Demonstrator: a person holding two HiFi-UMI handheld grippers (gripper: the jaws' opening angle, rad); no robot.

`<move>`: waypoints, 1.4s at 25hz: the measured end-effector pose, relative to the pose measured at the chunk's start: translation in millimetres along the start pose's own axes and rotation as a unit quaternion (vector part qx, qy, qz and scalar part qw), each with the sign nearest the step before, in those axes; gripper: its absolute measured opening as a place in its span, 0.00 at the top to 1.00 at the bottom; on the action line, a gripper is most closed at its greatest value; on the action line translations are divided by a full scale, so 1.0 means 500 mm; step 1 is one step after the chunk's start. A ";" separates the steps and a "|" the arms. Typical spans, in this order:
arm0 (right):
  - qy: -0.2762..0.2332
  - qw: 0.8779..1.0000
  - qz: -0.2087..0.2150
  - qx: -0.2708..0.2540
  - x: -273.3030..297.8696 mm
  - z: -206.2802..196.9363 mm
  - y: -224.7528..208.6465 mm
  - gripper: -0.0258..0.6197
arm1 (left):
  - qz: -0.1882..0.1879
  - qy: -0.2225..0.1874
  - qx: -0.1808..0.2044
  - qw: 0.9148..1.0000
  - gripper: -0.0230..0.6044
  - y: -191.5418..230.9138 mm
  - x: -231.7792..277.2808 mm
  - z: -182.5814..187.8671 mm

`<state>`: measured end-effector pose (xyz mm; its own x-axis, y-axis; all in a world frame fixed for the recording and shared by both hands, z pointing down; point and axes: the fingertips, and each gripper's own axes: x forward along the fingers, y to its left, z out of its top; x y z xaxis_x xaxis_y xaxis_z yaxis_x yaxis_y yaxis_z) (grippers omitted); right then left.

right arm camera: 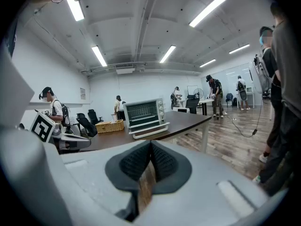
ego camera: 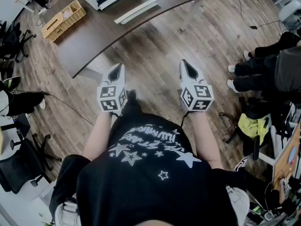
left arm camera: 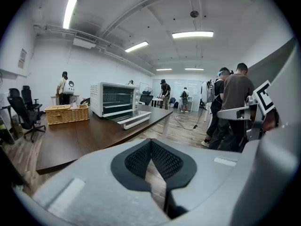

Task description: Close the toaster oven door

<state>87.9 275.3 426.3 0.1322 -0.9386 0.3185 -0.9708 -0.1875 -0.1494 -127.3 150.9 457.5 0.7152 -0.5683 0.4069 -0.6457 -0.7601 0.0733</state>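
Floorboards of brown wood [ego camera: 155,55] lie beneath both tools in the head view; the left gripper [ego camera: 119,69], a grey two-jaw tool with a marker cube, and the right gripper [ego camera: 185,63], its twin, are held side by side in front of a person's black star-printed T-shirt [ego camera: 150,173]; both point toward the dark brown curved-edge table [ego camera: 141,18] and stop well short of it; in the left gripper view the black ribbed pads [left arm camera: 137,159] meet at their tips, clenched with nothing between them; the right gripper view shows the same, its jaws pressed together and empty.

The white box-shaped toaster oven [left arm camera: 114,99] stands on the far part of the table, well apart from both grippers; its glass door with a long white bar handle [left arm camera: 134,120] lies lowered, roughly level, toward the near table edge, so the oven front is open and its dark inside shows; a woven straw-coloured basket [left arm camera: 67,113] sits on the table left of the oven, apart from it; several people stand at the right and farther back in the room; a black office chair [ego camera: 21,166] stands at the left.
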 end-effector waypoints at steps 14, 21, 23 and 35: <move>-0.024 0.999 -0.035 0.004 0.147 0.071 0.038 0.96 | -0.019 -0.012 -0.010 1.000 0.95 0.159 0.082 0.047; -0.030 0.998 -0.049 0.009 0.285 0.102 0.081 0.61 | -0.047 -0.017 -0.004 0.999 0.95 0.273 0.145 0.073; -0.020 0.998 -0.052 0.008 0.316 0.100 0.085 0.57 | -0.051 -0.016 -0.002 0.999 0.95 0.296 0.160 0.072; 0.032 0.999 -0.025 0.002 0.465 0.087 0.024 0.56 | -0.016 0.016 -0.028 0.999 0.95 0.344 0.244 0.051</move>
<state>115.8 42.0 458.0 0.1672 -0.9081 0.3840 -0.9626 -0.2346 -0.1357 -144.2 -57.3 496.4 0.7272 -0.5333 0.4321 -0.6376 -0.7580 0.1375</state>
